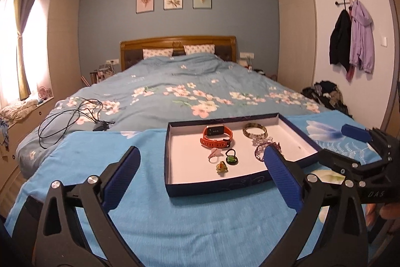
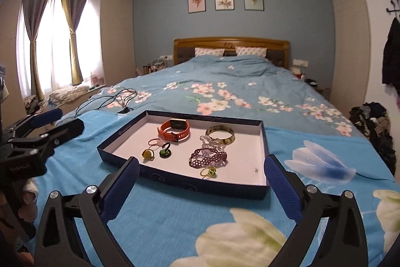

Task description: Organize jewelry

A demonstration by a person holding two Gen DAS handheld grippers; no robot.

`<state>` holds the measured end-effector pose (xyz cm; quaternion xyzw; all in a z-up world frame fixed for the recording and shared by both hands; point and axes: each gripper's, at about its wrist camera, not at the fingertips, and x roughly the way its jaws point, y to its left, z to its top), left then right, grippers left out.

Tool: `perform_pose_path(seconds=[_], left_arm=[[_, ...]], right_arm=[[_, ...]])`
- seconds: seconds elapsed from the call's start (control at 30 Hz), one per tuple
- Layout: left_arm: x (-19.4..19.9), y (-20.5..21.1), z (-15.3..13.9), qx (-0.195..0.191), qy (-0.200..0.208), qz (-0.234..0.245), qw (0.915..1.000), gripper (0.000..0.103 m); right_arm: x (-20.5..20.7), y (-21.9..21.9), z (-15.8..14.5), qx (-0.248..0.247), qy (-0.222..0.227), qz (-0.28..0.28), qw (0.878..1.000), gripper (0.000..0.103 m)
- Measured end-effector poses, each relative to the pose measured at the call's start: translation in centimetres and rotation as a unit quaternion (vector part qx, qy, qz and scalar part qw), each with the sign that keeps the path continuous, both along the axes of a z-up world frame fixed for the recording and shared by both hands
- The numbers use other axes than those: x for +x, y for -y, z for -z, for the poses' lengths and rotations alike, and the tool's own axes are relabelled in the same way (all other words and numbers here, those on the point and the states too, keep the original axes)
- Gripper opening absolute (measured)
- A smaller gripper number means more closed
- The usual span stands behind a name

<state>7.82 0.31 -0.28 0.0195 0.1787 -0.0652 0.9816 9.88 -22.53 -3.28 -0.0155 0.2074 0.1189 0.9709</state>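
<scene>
**Jewelry in a box lid on the bed**

Tongs on the left (image 1: 201,172) stand wide apart, holding nothing, hovering over the blue towel (image 1: 150,217) in front of the shallow box (image 1: 172,188). The box lies on that towel, spread over the foot of the bed (image 1: 162,81). Inside it, from left to right in the right wrist view: a yellow ring (image 2: 147,154), a pink ring (image 2: 154,141) and a green ring (image 2: 165,153) close together; an orange watch (image 2: 175,133) behind them; a purple beaded bracelet (image 2: 207,159) with a small gold ring (image 2: 208,172) just in front of it; a clear bead bracelet (image 2: 212,142) touching a brown bangle (image 2: 220,135). The right tongs (image 2: 201,173) are also wide apart and hold nothing, near the box's front edge. A black cable (image 1: 67,116) lies on the bed, well left of the box.
</scene>
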Motion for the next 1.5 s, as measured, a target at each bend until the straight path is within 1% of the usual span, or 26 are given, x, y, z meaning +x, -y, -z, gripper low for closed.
perform_pose_path(seconds=[0.1,0.27,0.47,0.7,0.93,1.5], left_arm=[[-1.5,-0.2,-0.2,-0.003,0.010,-0.010,0.9999,0.097],[-3.6,-0.4,-0.3,-0.010,0.019,-0.018,0.9996,0.097],[-5.6,-0.2,-0.6,-0.013,0.045,-0.023,0.9986,0.097],[-7.0,0.1,-0.8,-0.010,0.064,-0.034,0.9974,0.097],[-7.3,0.3,-0.7,-0.006,0.068,-0.041,0.9968,0.097],[-7.2,0.3,-0.8,-0.006,0.078,-0.048,0.9958,0.097]], right_arm=[[-1.1,-0.2,0.0,-0.009,0.010,0.010,1.000,0.096],[-2.6,0.3,0.0,-0.001,0.017,0.020,1.000,0.096],[-3.7,0.5,-0.3,0.008,0.029,0.032,0.999,0.096],[-5.2,0.1,-1.2,0.004,0.064,0.037,0.997,0.096],[-5.4,0.1,-1.4,0.005,0.078,0.042,0.996,0.096],[-5.4,-0.2,-1.4,0.006,0.079,0.043,0.996,0.096]])
